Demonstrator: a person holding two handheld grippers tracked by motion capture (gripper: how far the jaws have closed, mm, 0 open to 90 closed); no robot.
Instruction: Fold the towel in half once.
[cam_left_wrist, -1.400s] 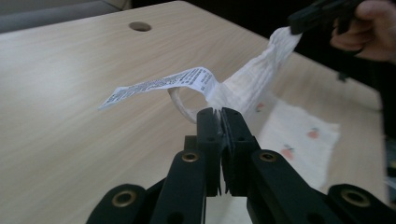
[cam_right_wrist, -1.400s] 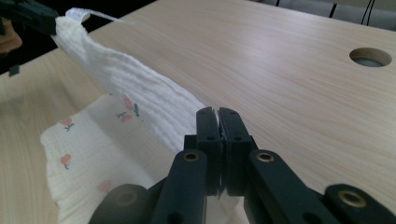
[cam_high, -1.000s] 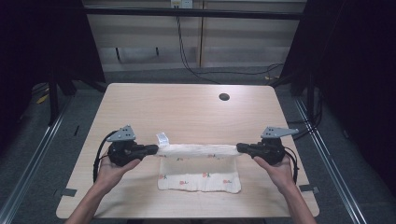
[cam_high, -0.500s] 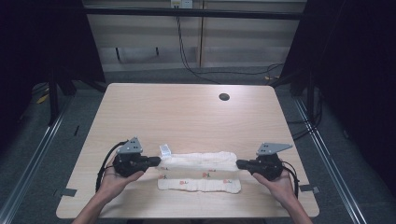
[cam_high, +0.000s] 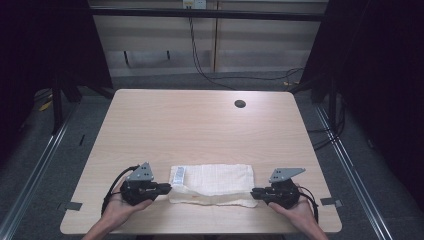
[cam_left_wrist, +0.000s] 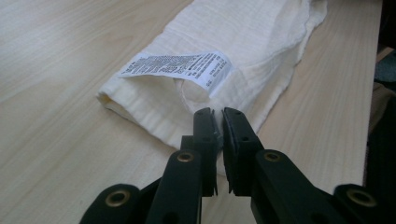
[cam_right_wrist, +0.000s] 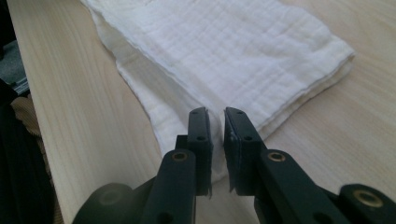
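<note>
Cloth (cam_high: 212, 184) lies folded on the table (cam_high: 200, 125), near the edge on your side, as a long flat band of several layers with its printed label (cam_left_wrist: 180, 66) turned up at the left end. I judge that the fold itself is done: the upper half is laid over the lower one, and the near edge of the lower layer shows a little from under it (not perfectly even, but close).

Your left gripper (cam_left_wrist: 219, 114) is at the left end of the cloth, your right gripper (cam_right_wrist: 216, 114) at the right end, both low over the wood. The jaws of both have just been opening. In the left gripper view they stand a narrow slit apart, with the cloth corner at their tips; in the right gripper view the gap is a bit wider and a thin fold of cloth is between them. On neither side do the pads seem to press it now, so you are letting go, as I read it.

What is left, I think, is to draw both grippers back from the ends without dragging the layers, and perhaps one more fold across if a smaller packet is wanted.

The table is pale wood with rounded corners and a small dark round hole (cam_high: 240, 104) near the far edge. Around it the room is dark, with black cables (cam_high: 200, 55) hanging down a light panel at the back and metal rails (cam_high: 35, 165) on the grey floor at both sides.
</note>
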